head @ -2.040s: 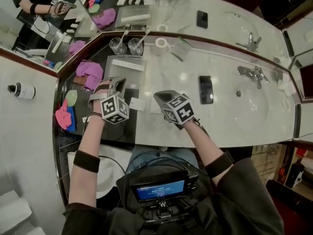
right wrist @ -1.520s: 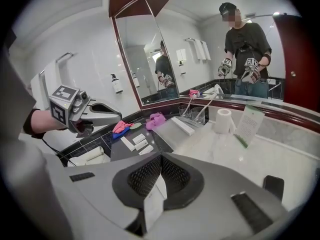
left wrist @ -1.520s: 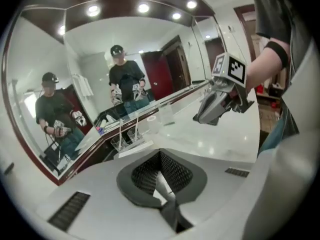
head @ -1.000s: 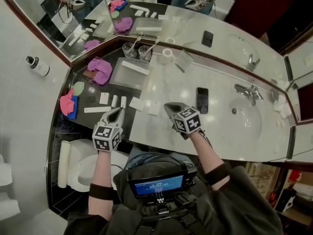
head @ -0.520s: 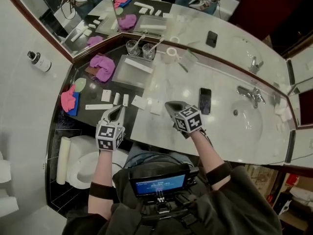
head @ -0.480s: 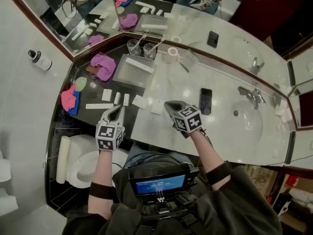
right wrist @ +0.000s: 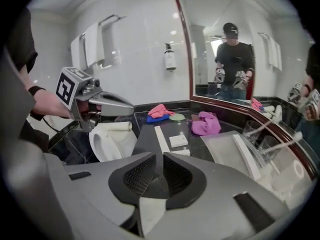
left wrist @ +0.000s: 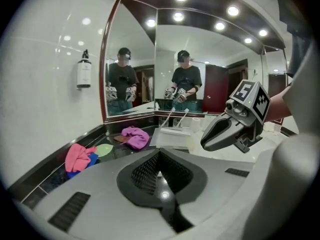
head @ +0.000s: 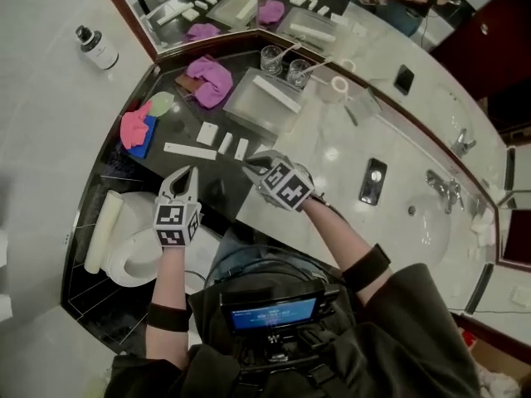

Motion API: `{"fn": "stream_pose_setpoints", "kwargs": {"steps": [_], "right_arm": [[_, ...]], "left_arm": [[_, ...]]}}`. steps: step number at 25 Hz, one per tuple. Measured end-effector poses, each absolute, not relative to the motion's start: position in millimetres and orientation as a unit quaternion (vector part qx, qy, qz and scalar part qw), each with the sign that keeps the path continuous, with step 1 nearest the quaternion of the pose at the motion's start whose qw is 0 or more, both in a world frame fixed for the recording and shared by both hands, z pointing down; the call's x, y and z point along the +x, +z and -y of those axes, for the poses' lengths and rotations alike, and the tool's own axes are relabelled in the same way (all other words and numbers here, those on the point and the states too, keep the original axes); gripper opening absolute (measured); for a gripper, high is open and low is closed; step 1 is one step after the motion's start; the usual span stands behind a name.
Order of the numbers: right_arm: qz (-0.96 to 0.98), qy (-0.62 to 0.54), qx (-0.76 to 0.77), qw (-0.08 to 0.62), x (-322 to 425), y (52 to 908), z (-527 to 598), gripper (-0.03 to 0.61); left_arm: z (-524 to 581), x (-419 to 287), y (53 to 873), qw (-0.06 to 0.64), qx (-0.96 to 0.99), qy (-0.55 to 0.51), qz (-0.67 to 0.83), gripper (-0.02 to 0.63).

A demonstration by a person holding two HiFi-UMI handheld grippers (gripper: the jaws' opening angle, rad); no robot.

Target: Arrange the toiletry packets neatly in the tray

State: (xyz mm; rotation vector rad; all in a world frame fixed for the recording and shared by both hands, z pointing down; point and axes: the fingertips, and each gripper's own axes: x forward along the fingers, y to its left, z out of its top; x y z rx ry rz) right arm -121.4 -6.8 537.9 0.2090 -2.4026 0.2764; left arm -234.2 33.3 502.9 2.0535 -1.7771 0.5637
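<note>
— Any packets in the view from my left gripper (left wrist: 160,156)?
— None; its pressed-together jaws block them. My head view counts four packets (head: 225,143) on the dark counter (head: 176,124) and one more in the tray (head: 247,110) beyond.
— Right gripper (right wrist: 160,159)?
— Its jaws have just been opening. They're slightly spread, pinching nothing. I count two glasses (head: 271,56) beyond the tray.
</note>
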Motion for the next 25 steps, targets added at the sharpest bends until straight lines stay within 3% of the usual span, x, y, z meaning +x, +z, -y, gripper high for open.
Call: {"fn": "stream_pose_setpoints", "kwargs": {"steps": [8,13,25], "right_arm": [[0.902,0.015,-0.021,0.432,-231.0,592.0,-0.7,0.21],[0.872,-0.031,-0.033,0.488,-273.8,640.9,13.0,0.247],[0.839,-0.038,-0.059,0.54,-306.4,709.1,18.3,0.242]], "left_arm": [[-44.8,-295.3,527.7,0.206,0.684,0.195,0.672,0.002],[-42.4,-315.9,540.1,0.213,0.679,0.206,0.672,0.002],[-42.0,-332.2,564.9,0.247,0.672,0.2,0.669,0.002]]}}
